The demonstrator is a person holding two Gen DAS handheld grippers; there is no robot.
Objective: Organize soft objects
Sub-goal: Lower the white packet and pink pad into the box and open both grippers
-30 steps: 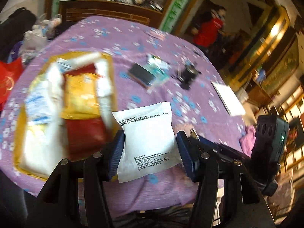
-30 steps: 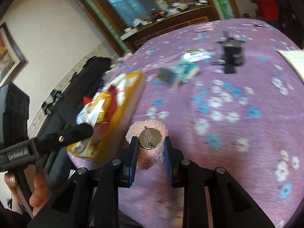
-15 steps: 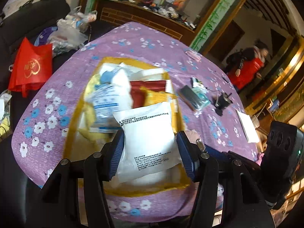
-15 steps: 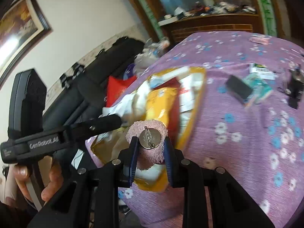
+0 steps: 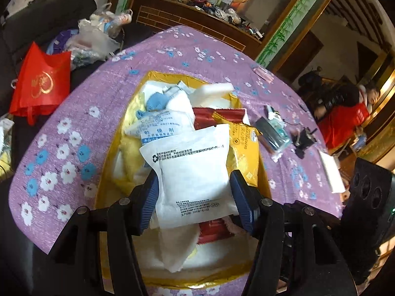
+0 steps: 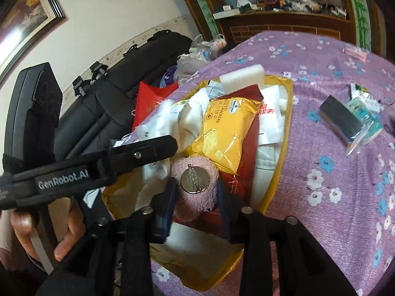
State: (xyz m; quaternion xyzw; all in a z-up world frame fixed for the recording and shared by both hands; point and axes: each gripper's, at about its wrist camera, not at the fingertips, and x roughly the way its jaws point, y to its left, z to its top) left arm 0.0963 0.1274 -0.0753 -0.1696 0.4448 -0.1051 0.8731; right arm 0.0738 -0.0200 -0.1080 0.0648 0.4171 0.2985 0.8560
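**Both grippers over the yellow tray**

The left gripper (image 5: 195,192) has a white printed pouch (image 5: 192,172) between its jaws, which have just been opening; whether the pads still press it I cannot tell. The right gripper (image 6: 196,192), also just opening, has a pink fluffy piece (image 6: 197,197) between its jaws, seemingly loose. Under both stands the yellow tray (image 5: 153,79), full of soft packets, on the purple flowered table (image 5: 74,113).

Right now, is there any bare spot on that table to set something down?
Yes. The purple cloth left of the yellow tray lies bare, and so does the stretch beyond it. The tray is heaped with packets. Right of it sit a dark box and small gadgets.
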